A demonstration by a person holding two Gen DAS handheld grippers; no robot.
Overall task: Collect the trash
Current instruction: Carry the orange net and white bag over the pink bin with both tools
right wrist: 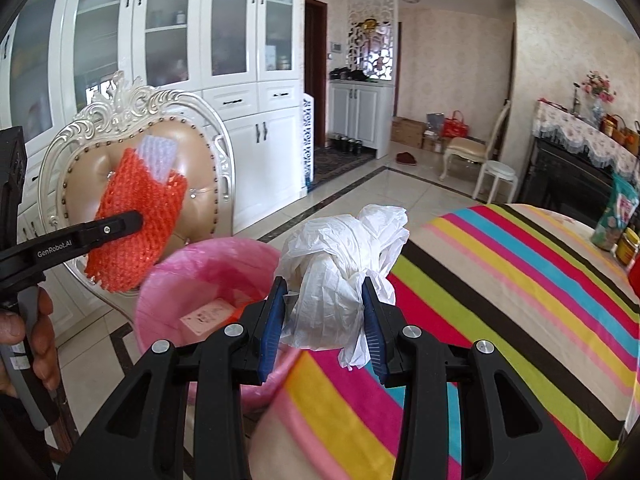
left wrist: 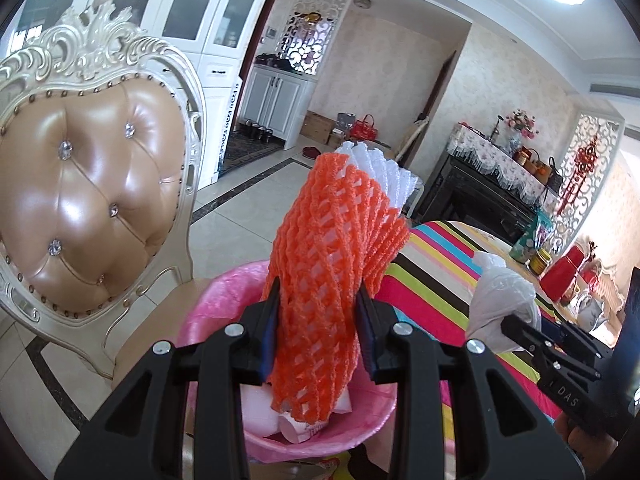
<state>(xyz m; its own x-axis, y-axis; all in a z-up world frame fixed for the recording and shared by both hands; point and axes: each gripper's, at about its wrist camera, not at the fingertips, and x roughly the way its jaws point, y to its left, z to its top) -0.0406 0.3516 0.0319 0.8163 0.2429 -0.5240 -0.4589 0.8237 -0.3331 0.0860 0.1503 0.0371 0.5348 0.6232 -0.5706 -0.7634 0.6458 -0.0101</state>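
The left hand-held gripper (left wrist: 318, 320) is closed on an orange foam fruit net (left wrist: 332, 272) that has a white foam net (left wrist: 380, 168) tucked in its far end, and it holds them just above the pink-lined trash bin (left wrist: 224, 304). The right hand-held gripper (right wrist: 324, 316) is closed on a crumpled white plastic bag (right wrist: 340, 264) and holds it over the near left edge of the desk with the striped cloth (right wrist: 500, 280), beside the bin on its right. Inside the bin some trash lies already: white paper cups (left wrist: 288, 424) and a pink printed card (right wrist: 206, 314). So I judge the collecting is well advanced; both held pieces are not yet dropped. On the far right of the desk stand a snack bag (right wrist: 616, 216) and a jar (right wrist: 627, 246), which may not be trash
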